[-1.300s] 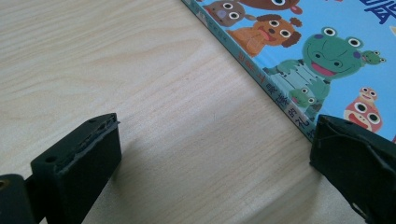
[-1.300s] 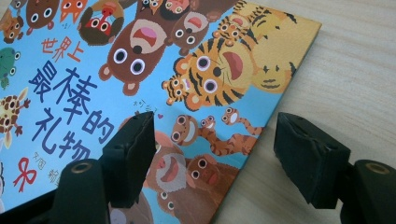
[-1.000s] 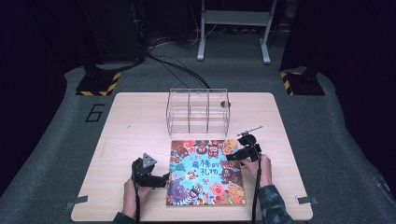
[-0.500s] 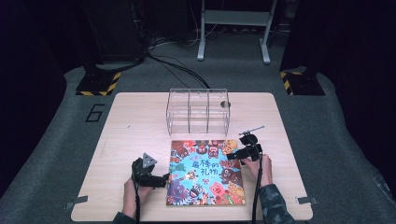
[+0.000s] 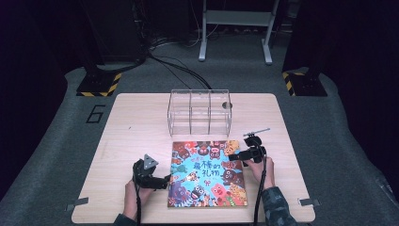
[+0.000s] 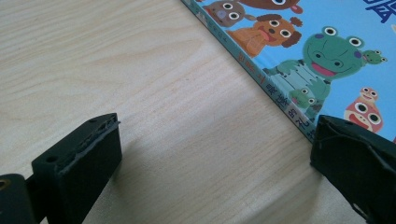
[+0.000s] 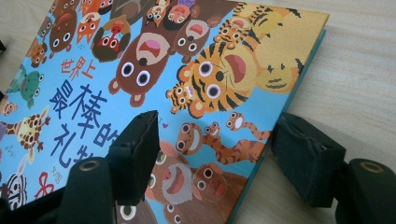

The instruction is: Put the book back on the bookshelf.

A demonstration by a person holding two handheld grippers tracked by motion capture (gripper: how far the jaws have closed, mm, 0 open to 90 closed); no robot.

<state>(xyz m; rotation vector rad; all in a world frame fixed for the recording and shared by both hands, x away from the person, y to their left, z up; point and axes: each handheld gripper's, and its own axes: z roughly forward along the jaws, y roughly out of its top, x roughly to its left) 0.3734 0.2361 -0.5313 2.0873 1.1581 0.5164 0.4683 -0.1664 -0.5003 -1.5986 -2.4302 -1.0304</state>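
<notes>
Straddling the book's (image 7: 140,84) R edge, the right gripper (image 7: 215,154) has jaws spread apart: one over the cover, one out past the edge on the wood side; contact w/ cover can't tell. From the high view it sits at the book's R side, upper half. Left gripper (image 6: 210,154) is at the book's L edge (spine side), lower half, jaws wide apart, nothing between them but bare table (image 6: 116,70); one jaw just beside the spine, other well off it on the wood. Book lies flat, cover up, animal faces on blue, near the table's front-centre. Clear divided box (image 5: 199,112) stands just behind the book's far edge, not touching. Hands (image 5: 136,197) behind each gripper.
</notes>
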